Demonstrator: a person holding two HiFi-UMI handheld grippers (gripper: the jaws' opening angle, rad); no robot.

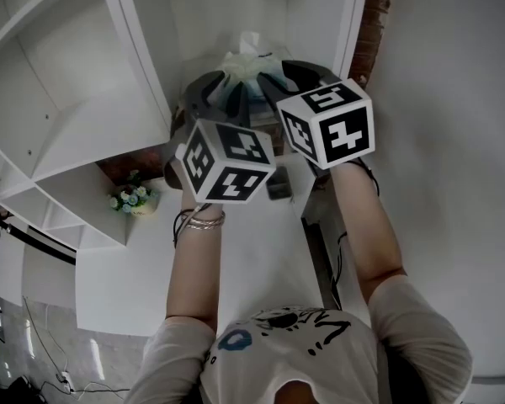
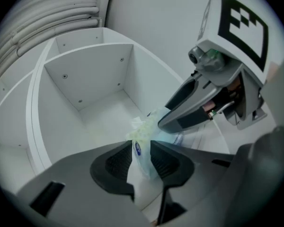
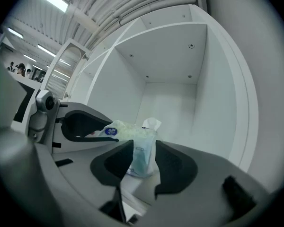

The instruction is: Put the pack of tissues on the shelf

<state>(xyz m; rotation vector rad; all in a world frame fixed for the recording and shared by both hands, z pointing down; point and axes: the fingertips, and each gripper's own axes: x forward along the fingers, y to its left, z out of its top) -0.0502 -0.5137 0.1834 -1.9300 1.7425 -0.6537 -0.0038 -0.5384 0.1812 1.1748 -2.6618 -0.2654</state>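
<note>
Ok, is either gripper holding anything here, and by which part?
The pack of tissues stands between both pairs of jaws, the left gripper at one end, the right gripper at the other; whether the jaws press on it cannot be told.

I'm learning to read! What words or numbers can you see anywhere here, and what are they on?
Nothing here can be read as words or numbers.
Pack of tissues: a blue oval logo, its lettering too small to read.
Marker cubes: black-and-white square patterns, not words.
T-shirt: black and blue print, not legible.
</note>
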